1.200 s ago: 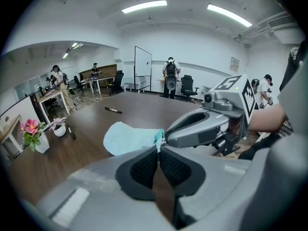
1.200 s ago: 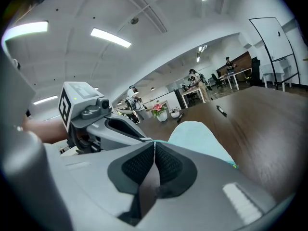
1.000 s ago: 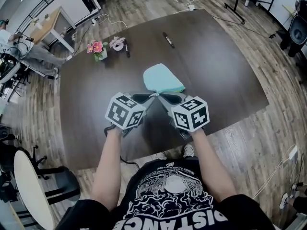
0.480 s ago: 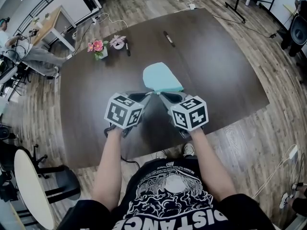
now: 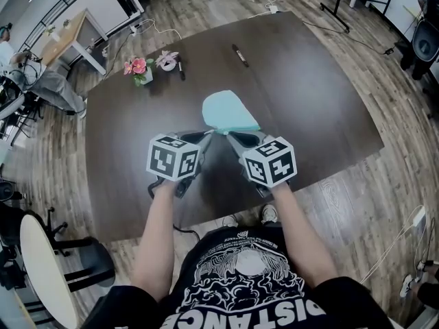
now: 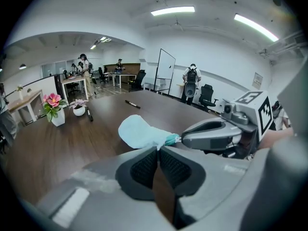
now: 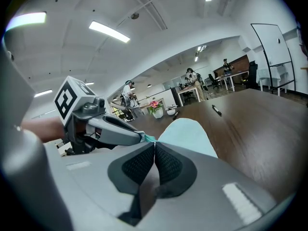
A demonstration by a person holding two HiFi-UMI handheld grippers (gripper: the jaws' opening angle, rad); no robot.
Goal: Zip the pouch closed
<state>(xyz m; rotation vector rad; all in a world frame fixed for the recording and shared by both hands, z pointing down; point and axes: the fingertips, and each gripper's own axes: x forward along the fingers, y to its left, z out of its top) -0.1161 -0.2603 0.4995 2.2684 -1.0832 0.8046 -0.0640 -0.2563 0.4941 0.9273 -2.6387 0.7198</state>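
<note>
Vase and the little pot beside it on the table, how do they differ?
The vase is taller; the pot is low and round. The vase holds bright pink flowers; the pot holds a pale, low-spreading plant. In the head view the vase stands left of the pot. Both are white and stand side by side on the table.

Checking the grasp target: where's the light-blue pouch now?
In the head view the light-blue fabric pouch lies at the centre of the dark wooden table, its near corner pinched by the shut left tongs and right tongs meeting there.
</note>
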